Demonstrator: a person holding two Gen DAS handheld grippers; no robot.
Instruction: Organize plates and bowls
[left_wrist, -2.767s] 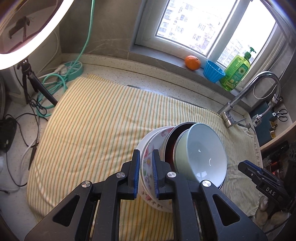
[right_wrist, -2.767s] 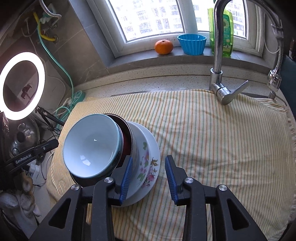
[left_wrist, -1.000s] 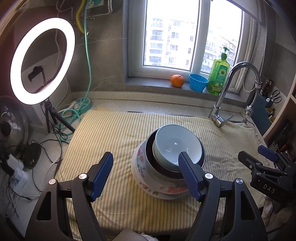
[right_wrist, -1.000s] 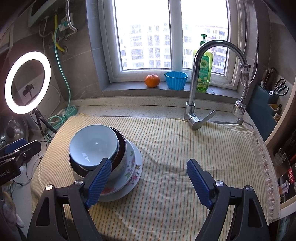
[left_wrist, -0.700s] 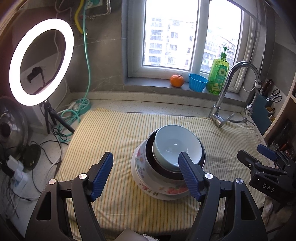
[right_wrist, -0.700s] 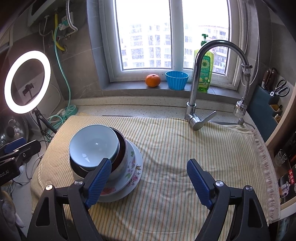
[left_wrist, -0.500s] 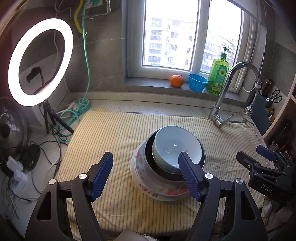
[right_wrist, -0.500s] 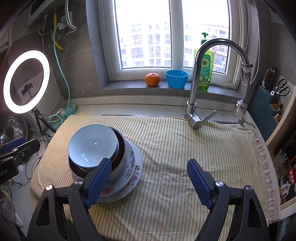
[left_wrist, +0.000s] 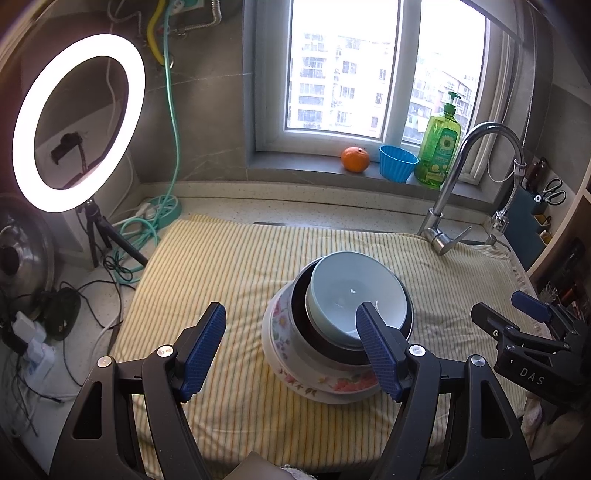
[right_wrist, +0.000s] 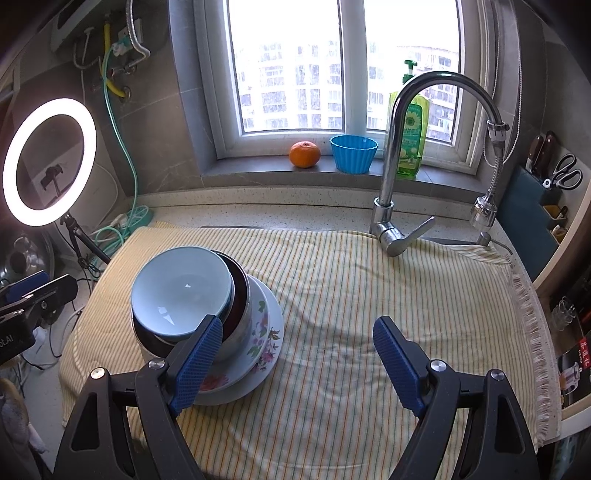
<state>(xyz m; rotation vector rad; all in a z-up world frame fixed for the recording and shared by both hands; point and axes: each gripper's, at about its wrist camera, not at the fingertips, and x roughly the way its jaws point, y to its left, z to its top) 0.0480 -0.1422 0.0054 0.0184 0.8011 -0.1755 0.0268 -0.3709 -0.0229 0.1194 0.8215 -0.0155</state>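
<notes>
A stack of dishes sits on the yellow striped cloth (left_wrist: 229, 266): a pale blue bowl (left_wrist: 351, 291) on top, a dark bowl (left_wrist: 299, 306) under it, then a floral dish (left_wrist: 280, 328) and a white plate (right_wrist: 273, 339). The blue bowl also shows in the right wrist view (right_wrist: 177, 284). My left gripper (left_wrist: 291, 343) is open and empty, held back above the cloth's near edge. My right gripper (right_wrist: 299, 354) is open and empty, to the right of the stack. Each gripper shows at the edge of the other's view.
A faucet (right_wrist: 399, 155) stands at the back right. An orange (right_wrist: 304, 154), a blue cup (right_wrist: 354, 153) and a green soap bottle (left_wrist: 439, 147) are on the windowsill. A ring light (left_wrist: 74, 118) on a tripod, cables and a hose are at the left. A knife block with scissors (right_wrist: 561, 177) is at the right.
2.8 s ago my left gripper was shut on the tilted stack's rim. Both grippers have since opened and drawn back; the stack rests flat. Nothing much has moved in the last second.
</notes>
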